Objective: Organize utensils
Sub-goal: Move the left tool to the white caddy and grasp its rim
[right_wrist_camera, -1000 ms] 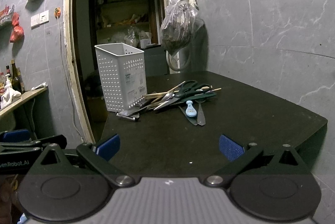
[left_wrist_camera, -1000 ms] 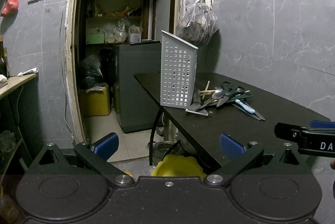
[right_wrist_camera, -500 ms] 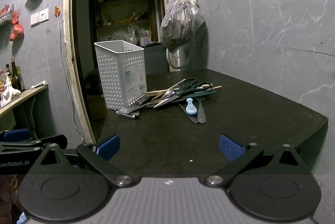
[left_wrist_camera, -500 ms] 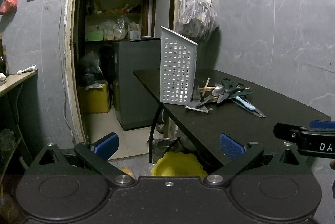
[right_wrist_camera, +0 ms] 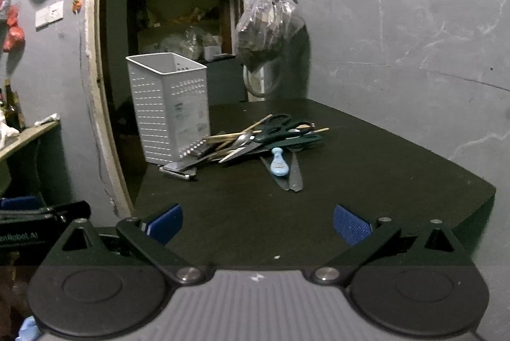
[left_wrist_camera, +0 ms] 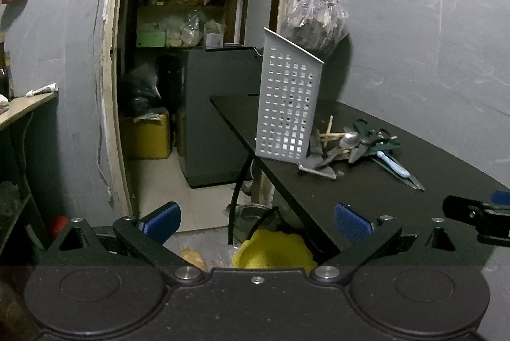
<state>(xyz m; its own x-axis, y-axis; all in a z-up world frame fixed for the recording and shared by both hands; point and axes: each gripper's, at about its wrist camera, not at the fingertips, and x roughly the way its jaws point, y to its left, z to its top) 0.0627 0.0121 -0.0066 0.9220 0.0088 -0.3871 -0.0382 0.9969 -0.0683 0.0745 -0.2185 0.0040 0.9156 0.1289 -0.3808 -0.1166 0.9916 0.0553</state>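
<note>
While nothing is being held, the left gripper (left_wrist_camera: 257,220) is being kept with its jaws spread wide and empty, off the near edge of the black table (left_wrist_camera: 366,191). From the left wrist view, the white perforated holder (left_wrist_camera: 288,105) is being seen upright near the table's left edge, with the pile of utensils (left_wrist_camera: 357,146) lying just beside it. The holder is probably light and could tip if it is knocked.

From the right wrist view, the right gripper (right_wrist_camera: 257,221) is likewise being held wide open and empty over the table, well short of the pile. Scissors (right_wrist_camera: 280,132), wooden chopsticks (right_wrist_camera: 242,135), a blue-handled tool (right_wrist_camera: 280,162) and a metal peeler (right_wrist_camera: 178,170) are lying tangled together. Being stiff, thin and likely slippery, each is best taken across its handle; the blue handle, lying clear of the rest, is judged easiest.
</note>
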